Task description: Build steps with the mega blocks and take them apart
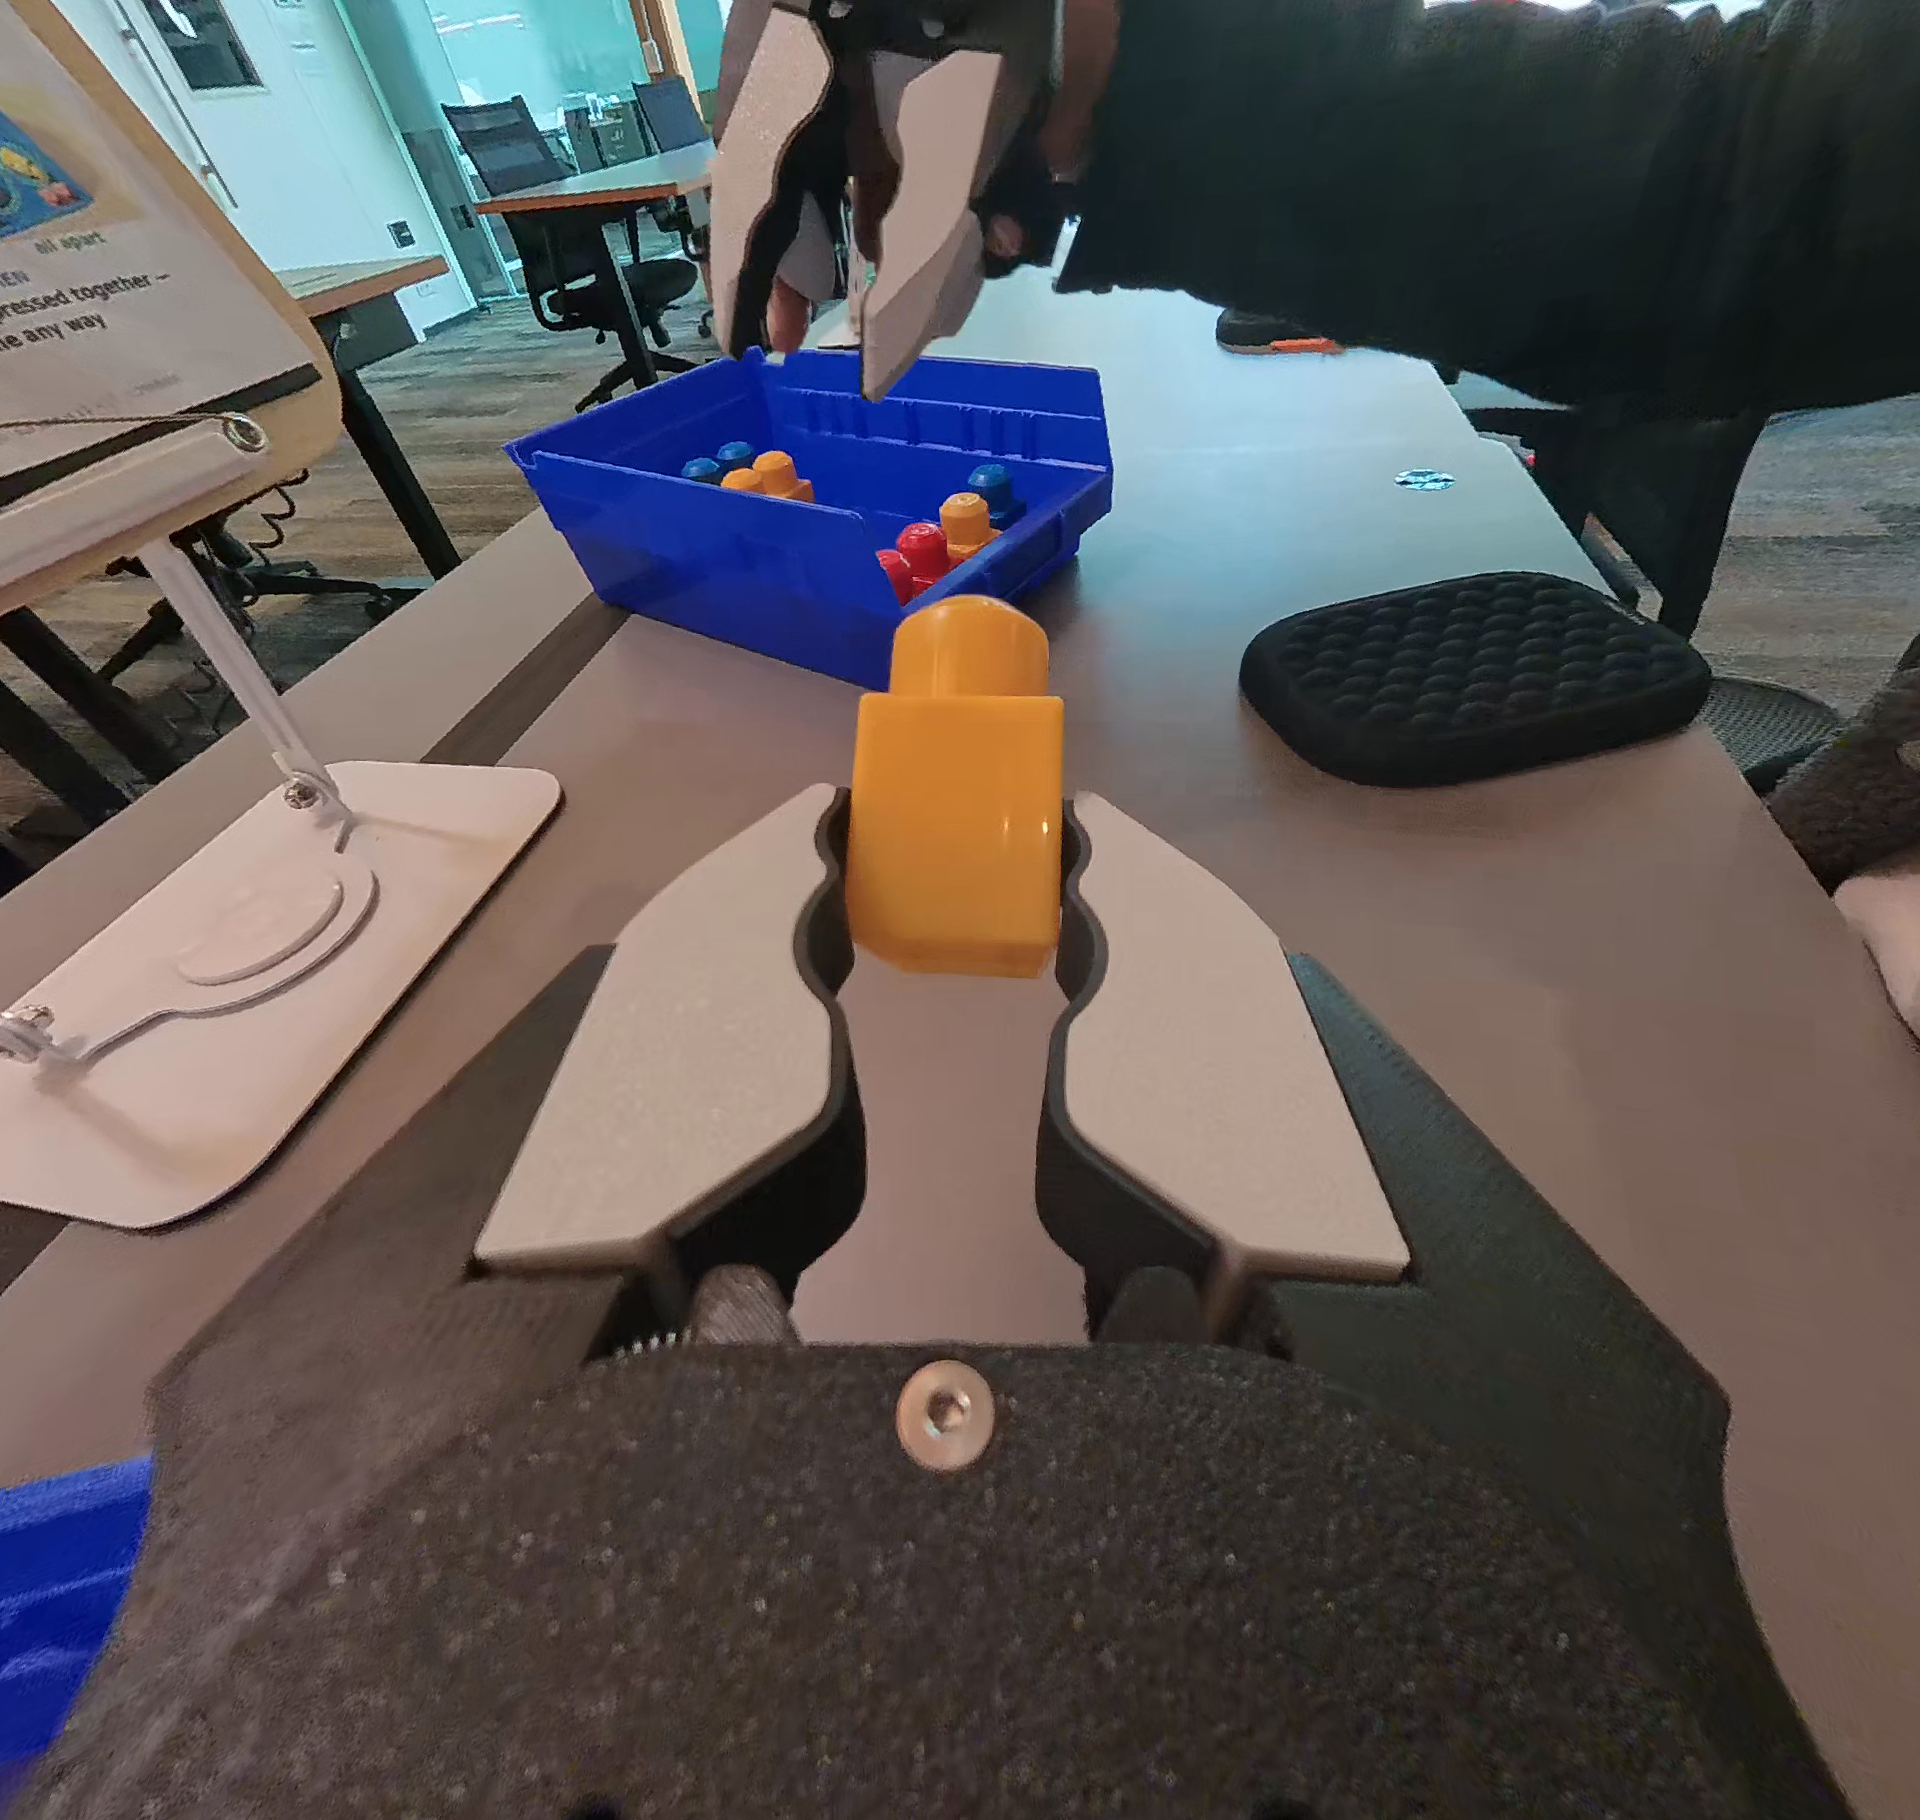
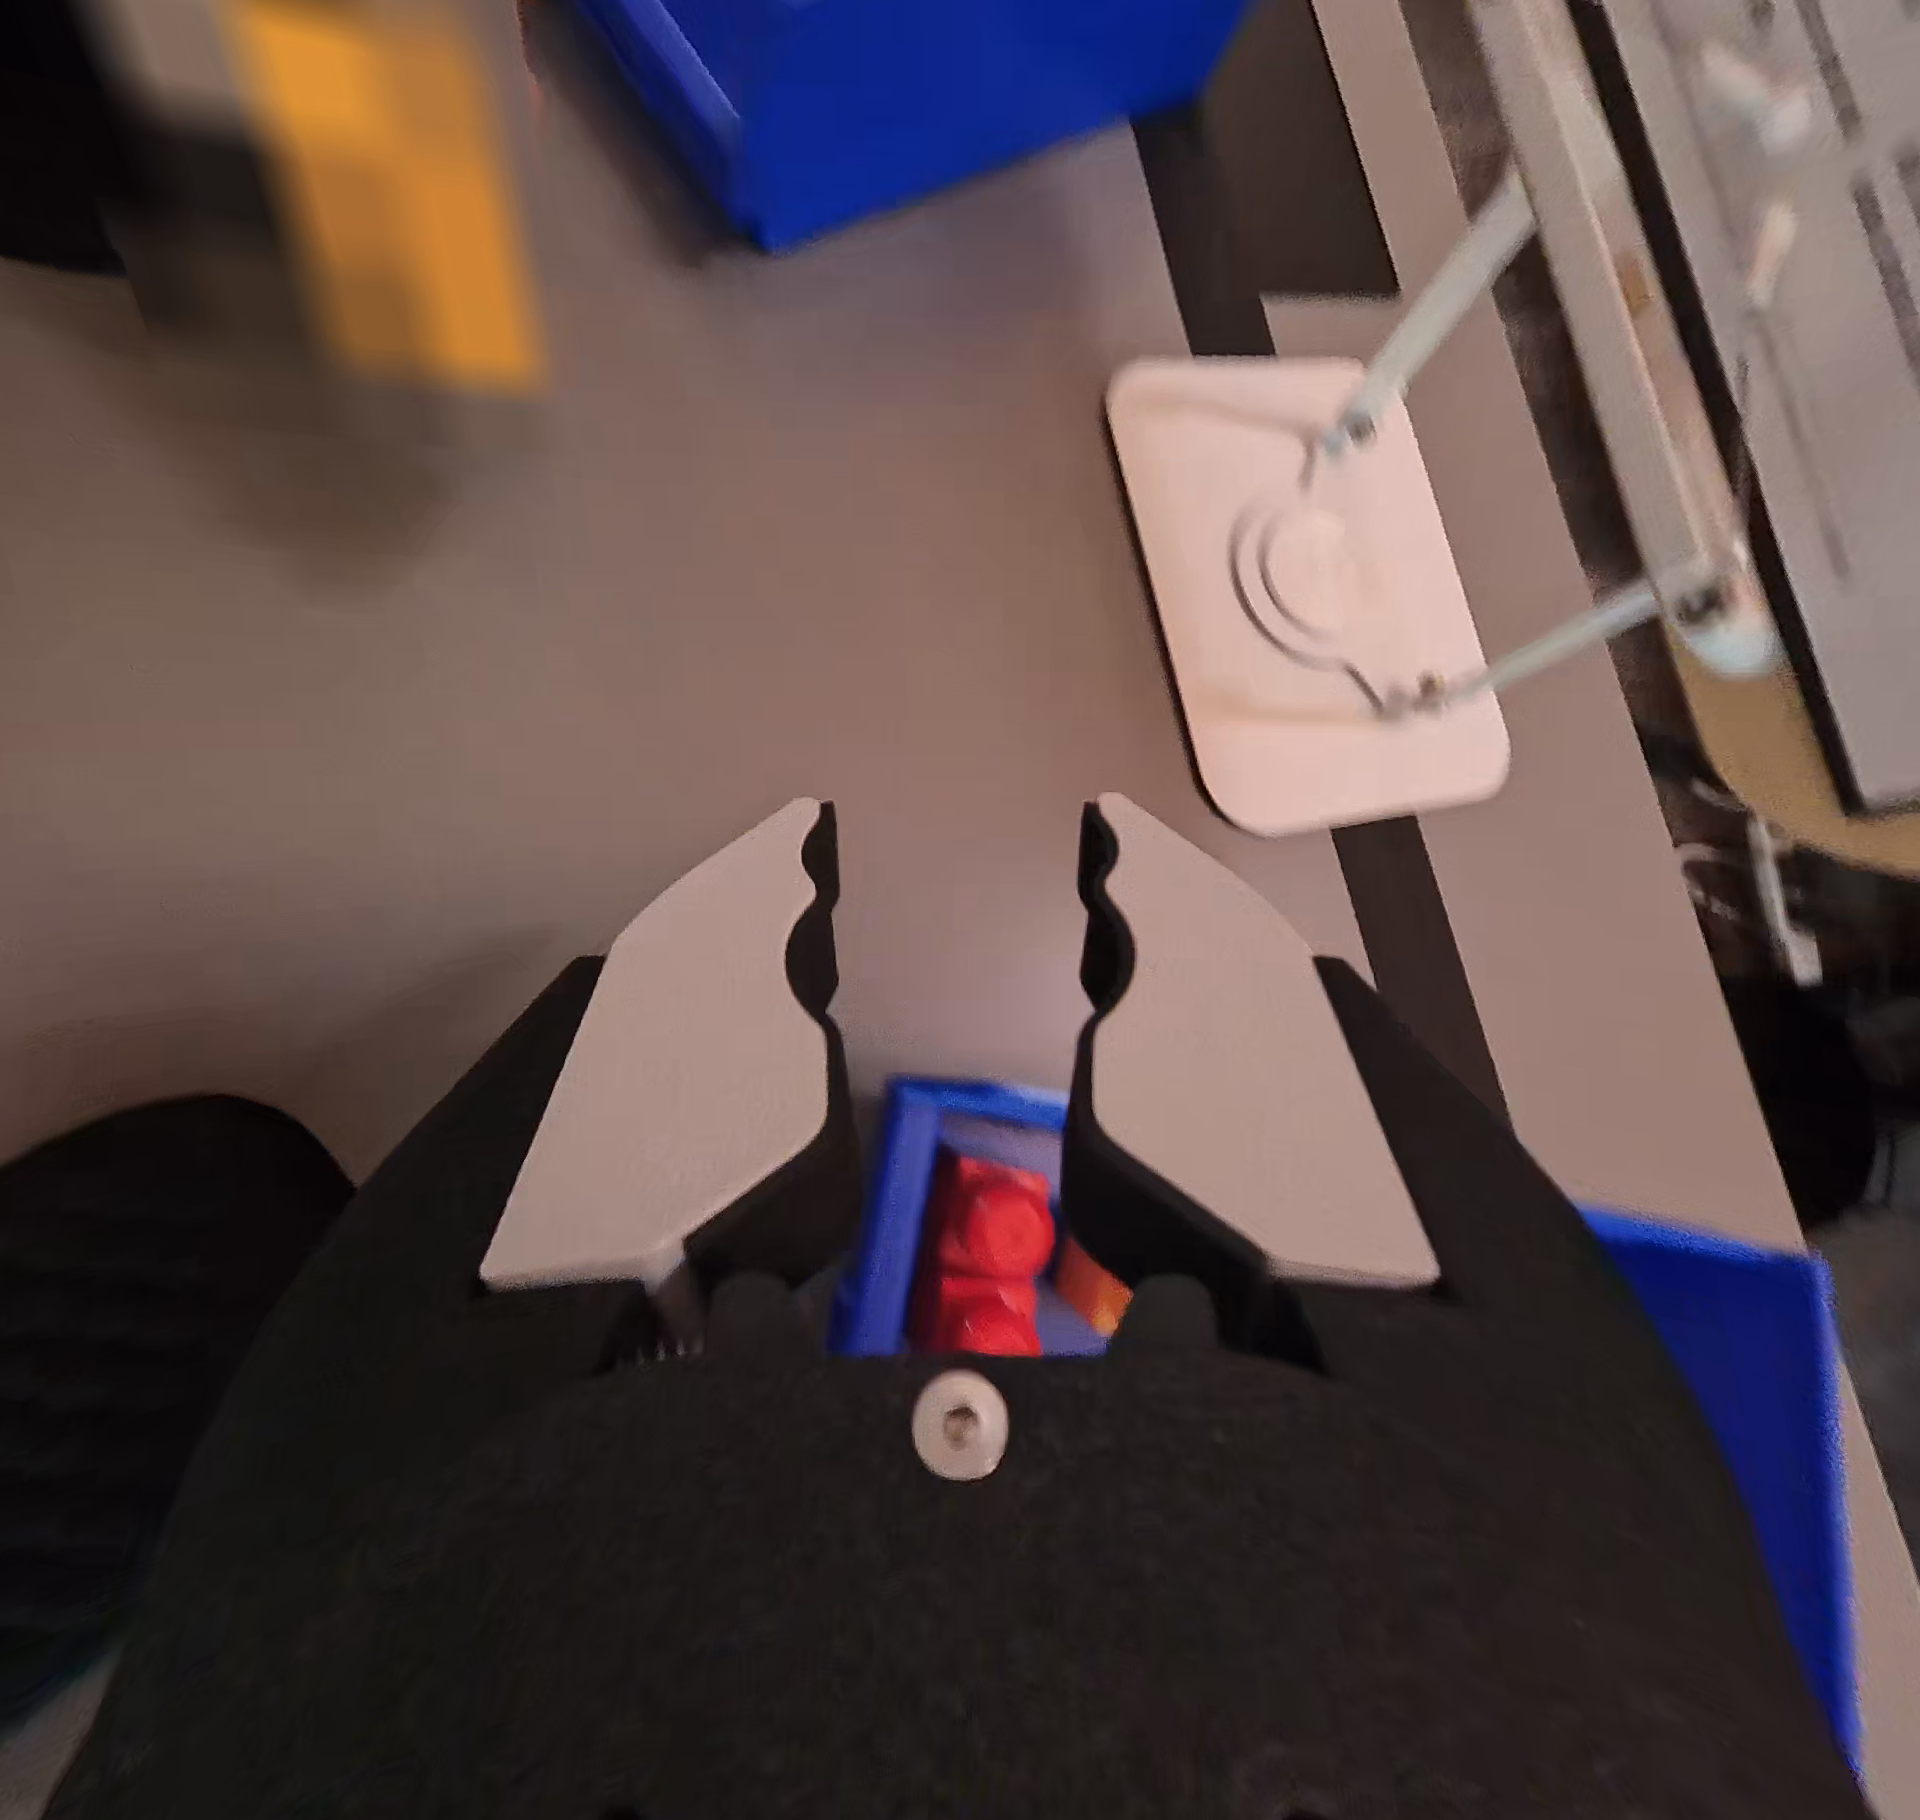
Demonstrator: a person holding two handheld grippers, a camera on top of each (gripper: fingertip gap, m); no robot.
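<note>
Above the grey bench (image 1: 1299, 544), the left tool (image 1: 954, 840) clamps an orange mega block (image 1: 951, 835), stud pointing forward. Over the blue bin (image 1: 727, 565) of loose blocks, the right tool (image 2: 956, 835) hangs spread and empty.

Your right gripper (image 2: 956, 835) hangs above the grey tabletop (image 2: 644, 627) with its two pale, wavy-edged fingers (image 2: 717, 991) spread apart and nothing between them. Below them you see a blue plastic bin (image 2: 894, 1199) holding red studded blocks (image 2: 992, 1261). A second blue bin (image 2: 935, 77) sits farther ahead. To your right stands a white stand base (image 2: 1226, 648); a blurred yellow block (image 2: 395, 212) shows upper left.
</note>
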